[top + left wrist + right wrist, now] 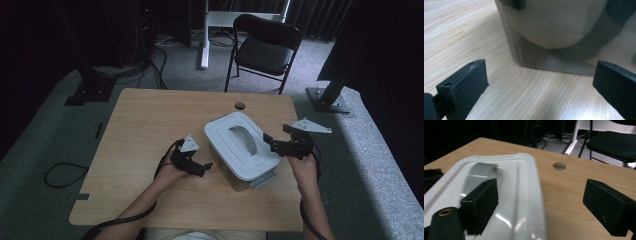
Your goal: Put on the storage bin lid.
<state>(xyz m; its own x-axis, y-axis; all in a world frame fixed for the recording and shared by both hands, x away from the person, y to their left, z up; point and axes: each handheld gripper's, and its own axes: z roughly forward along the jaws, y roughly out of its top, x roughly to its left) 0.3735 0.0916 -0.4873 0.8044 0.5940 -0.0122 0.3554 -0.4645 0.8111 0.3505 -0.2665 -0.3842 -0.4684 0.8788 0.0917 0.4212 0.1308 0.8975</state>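
A clear box with a white lid [235, 150] and a grey arched handle [244, 137] stands right of centre on the wooden table [145, 120]. My left gripper [202, 167] rests low on the table just left of the box, open, jaws aimed at it. Its own view has the box's lower corner [541, 55] close ahead, with nothing between the jaws [539, 82]. My right gripper [270, 142] hovers at the box's right edge, open. In its view one jaw hangs over the lid [516, 185] near the handle [477, 176] and the other over bare table.
A round cable hole [240, 105] lies in the table behind the box. A grey latch [263, 179] sticks out at the box's near end. Beyond the table stand a black chair [265, 47] and a white desk leg [204, 35]. A cable loop [62, 175] lies on the floor, left.
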